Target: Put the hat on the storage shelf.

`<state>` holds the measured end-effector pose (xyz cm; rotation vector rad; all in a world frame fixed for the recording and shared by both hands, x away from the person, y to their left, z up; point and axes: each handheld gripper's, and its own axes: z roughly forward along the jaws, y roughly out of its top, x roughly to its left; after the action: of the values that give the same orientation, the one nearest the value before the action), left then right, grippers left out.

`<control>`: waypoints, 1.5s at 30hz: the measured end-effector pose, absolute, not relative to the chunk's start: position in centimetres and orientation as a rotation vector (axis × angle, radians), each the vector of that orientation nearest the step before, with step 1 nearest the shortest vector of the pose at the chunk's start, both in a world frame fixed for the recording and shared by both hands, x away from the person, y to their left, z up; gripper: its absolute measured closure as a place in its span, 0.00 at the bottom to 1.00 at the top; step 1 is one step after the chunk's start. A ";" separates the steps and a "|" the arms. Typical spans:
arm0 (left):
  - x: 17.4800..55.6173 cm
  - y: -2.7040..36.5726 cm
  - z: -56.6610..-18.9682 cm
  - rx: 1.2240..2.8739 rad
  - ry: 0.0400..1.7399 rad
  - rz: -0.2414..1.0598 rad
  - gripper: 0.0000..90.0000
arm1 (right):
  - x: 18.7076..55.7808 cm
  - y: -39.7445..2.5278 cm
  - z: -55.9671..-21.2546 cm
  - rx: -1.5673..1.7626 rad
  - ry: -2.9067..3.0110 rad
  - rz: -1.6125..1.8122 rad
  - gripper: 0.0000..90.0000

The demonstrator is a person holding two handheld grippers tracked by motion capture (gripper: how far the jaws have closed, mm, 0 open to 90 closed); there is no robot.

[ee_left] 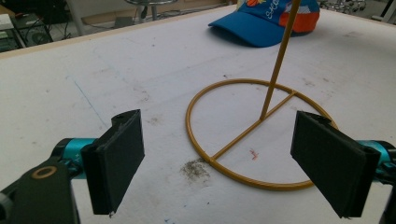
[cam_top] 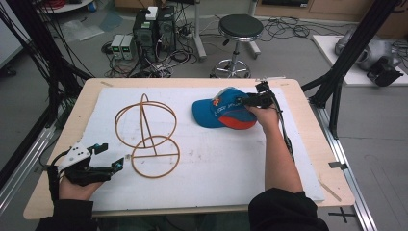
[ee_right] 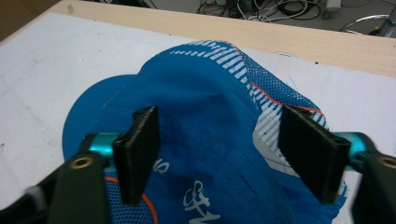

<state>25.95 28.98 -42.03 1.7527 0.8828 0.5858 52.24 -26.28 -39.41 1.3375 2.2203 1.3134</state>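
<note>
Standing between the two grippers: gold wire stand (cam_top: 148,136), upright post rising from a ring base, well apart from the blue cap (cam_top: 224,114) on the far right of the white mat (cam_top: 216,163). Cap brim pointing left toward the stand, long axis running left-right. Right gripper (cam_top: 248,101) over the crown, jaws spread wide, not clamped. Left gripper (cam_top: 109,156) near the ring base, jaws likewise apart, holding nothing.

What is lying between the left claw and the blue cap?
The gold wire stand stands between the left claw and the blue cap, as the high view shows.
</note>
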 end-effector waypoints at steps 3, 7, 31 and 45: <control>25.9 29.1 -42.1 1.753 0.885 0.586 0.20 | 52.0 -26.1 -39.2 1.292 2.224 1.309 0.60; 26.0 29.1 -42.1 1.757 0.887 0.585 0.20 | 51.6 -25.9 -38.5 1.229 2.219 1.318 0.85; 25.9 29.0 -42.3 1.756 0.888 0.575 0.20 | 49.1 -26.6 -34.6 1.082 2.188 1.379 0.99; 25.9 28.9 -42.2 1.758 0.888 0.569 0.20 | 45.5 -26.6 -26.5 0.939 2.123 1.528 0.99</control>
<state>25.91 28.88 -42.22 1.7578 0.8876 0.5690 45.54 -26.57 -26.48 0.9387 2.1228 1.5280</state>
